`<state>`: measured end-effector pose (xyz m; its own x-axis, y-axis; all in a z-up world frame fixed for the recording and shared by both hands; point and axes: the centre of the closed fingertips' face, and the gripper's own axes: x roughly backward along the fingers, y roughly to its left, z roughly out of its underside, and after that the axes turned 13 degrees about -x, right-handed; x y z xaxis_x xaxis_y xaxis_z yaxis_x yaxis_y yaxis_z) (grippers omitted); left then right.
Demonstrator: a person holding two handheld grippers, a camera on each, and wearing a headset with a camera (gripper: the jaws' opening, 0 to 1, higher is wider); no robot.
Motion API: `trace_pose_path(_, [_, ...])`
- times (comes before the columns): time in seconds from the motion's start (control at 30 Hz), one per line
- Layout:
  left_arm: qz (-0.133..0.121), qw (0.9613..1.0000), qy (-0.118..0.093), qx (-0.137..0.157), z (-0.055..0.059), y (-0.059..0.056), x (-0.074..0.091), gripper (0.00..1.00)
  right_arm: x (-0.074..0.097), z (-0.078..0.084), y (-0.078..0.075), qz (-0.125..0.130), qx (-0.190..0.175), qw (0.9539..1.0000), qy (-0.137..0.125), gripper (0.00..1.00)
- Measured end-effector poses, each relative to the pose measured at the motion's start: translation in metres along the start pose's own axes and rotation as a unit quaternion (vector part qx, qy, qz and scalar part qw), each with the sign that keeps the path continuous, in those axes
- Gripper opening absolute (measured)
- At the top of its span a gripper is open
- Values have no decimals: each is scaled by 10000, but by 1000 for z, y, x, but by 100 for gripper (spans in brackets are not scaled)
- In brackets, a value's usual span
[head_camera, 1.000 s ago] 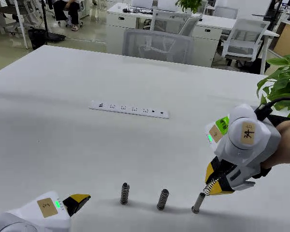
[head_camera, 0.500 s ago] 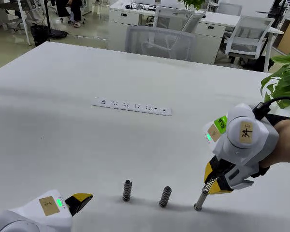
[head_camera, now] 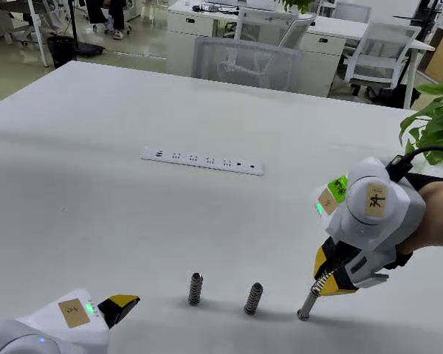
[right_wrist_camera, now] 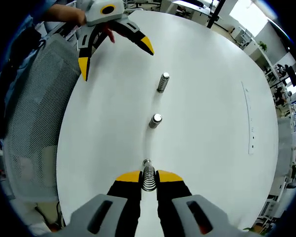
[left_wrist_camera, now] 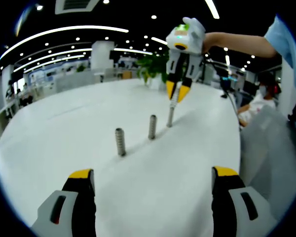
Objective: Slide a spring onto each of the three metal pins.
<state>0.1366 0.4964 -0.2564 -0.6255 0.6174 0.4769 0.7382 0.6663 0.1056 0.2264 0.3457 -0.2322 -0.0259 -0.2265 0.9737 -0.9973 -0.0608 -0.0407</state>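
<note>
Three metal pins stand in a row near the front of the white table (head_camera: 133, 214). The left pin (head_camera: 196, 288) and the middle pin (head_camera: 252, 298) each carry a spring. My right gripper (head_camera: 323, 285) is shut on a third spring (right_wrist_camera: 148, 178), which it holds tilted just above the top of the bare right pin (head_camera: 307, 304). The spring's lower end meets the pin's tip (right_wrist_camera: 146, 162). My left gripper (left_wrist_camera: 153, 173) is open and holds nothing. It hovers at the front left (head_camera: 119, 305), well apart from the pins.
A white power strip (head_camera: 201, 160) lies across the middle of the table. A green plant (head_camera: 432, 125) stands at the right edge. Grey office chairs (head_camera: 244, 63) sit beyond the far edge.
The head view has shifted slightly. My right gripper has stayed over the right pin with the spring's end at its tip. The left gripper has barely moved.
</note>
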Motion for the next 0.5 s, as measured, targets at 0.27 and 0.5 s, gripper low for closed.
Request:
trace_pose_path(0.27, [9, 10000, 6, 26, 2, -1, 0, 99, -4, 1, 0, -6, 64, 9999, 82, 13])
trace_pose_path(0.5, [29, 10000, 21, 45, 3, -2, 0, 98, -11, 3, -1, -39, 75, 9998, 164, 13])
